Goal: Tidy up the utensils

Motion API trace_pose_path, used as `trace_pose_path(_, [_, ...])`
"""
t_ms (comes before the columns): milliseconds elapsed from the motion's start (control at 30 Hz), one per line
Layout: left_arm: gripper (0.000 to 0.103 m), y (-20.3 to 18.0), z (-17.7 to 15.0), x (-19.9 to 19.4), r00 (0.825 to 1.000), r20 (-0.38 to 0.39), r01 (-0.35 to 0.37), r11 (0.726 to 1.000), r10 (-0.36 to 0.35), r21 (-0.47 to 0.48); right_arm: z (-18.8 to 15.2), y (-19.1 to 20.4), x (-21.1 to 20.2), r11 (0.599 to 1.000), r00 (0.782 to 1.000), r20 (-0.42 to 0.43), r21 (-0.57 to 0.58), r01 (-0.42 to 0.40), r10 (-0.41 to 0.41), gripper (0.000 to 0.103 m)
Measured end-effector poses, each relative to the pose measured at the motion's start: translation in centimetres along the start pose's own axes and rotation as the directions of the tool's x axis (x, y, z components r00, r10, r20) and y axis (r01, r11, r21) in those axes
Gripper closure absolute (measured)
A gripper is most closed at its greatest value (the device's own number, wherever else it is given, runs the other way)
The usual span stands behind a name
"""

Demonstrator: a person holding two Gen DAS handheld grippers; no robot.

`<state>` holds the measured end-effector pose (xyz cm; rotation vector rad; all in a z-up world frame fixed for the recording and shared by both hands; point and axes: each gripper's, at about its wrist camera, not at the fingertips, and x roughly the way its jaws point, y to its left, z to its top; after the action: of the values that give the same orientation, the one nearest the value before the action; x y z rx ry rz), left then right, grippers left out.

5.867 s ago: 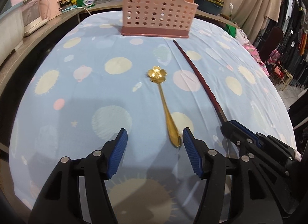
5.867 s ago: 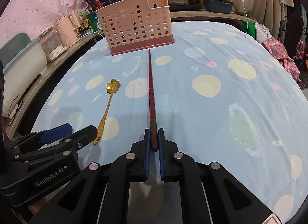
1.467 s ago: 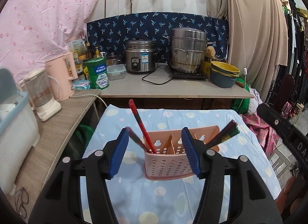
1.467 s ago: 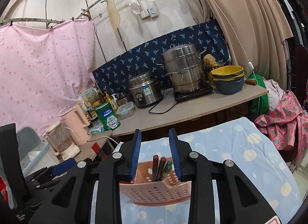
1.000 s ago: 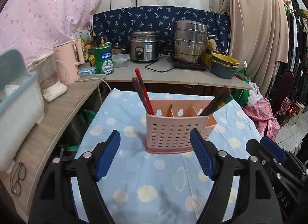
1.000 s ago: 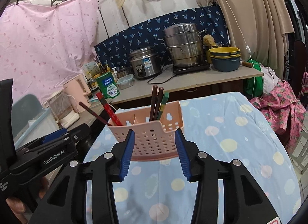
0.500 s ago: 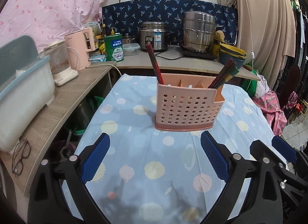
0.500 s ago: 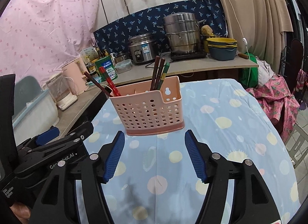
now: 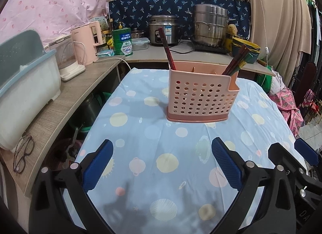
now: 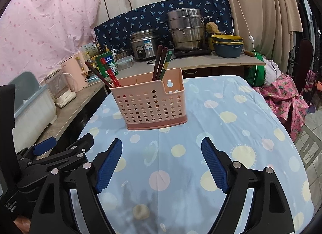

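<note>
pink caddy (image 9: 198, 98): light, stiff, tips easily | chopsticks (image 10: 160, 64): slick (pinch mid-shaft) | left gripper (image 9: 162, 163) opening, empty | right gripper (image 10: 162, 164) opening, empty

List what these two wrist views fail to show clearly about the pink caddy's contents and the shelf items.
- Left wrist view: pink perforated plastic caddy; its front wall hides the dark red chopsticks' lower ends.
- Right wrist view: green tin; label too small to read.
- Left wrist view: black-framed glasses blurred at the fisheye edge.

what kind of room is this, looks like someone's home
Most likely a home kitchen or cooking corner: a rice cooker and stacked steel steamer pot sit on the counter, and a pink utensil caddy stands on the cloth-covered table.
</note>
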<state>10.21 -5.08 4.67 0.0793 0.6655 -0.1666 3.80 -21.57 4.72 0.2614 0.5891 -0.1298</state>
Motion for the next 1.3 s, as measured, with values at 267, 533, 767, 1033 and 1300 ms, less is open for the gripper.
trace_pose_path(267, [0.008,0.0,-0.6,0.0,1.0,-0.011,0.007,1.0,-0.007,0.002,-0.7,-0.2,-0.1,0.999,0.999,-0.003,-0.006,0.034,-0.034,0.018])
trace_pose_path(533, [0.007,-0.2,-1.0,0.2,1.0,-0.021,-0.003,1.0,0.003,0.01,-1.0,-0.7,-0.3,0.999,0.999,0.0,0.002,0.053,-0.053,0.006])
trace_pose_path(767, [0.007,-0.3,-1.1,0.0,1.0,-0.019,-0.013,1.0,0.014,0.014,-1.1,-0.6,-0.3,0.997,0.997,0.003,-0.015,0.082,-0.082,0.006])
trace_pose_path(1033, [0.007,0.0,-1.2,0.1,0.999,-0.024,-0.028,1.0,0.029,0.012,-1.3,-0.9,-0.3,0.996,0.996,0.003,-0.008,0.094,-0.094,0.006])
trace_pose_path(1300, [0.007,0.0,-1.2,0.3,0.999,-0.024,-0.044,0.999,0.045,0.015,-1.5,-0.9,0.0,0.995,0.995,-0.007,-0.013,0.099,-0.099,0.006])
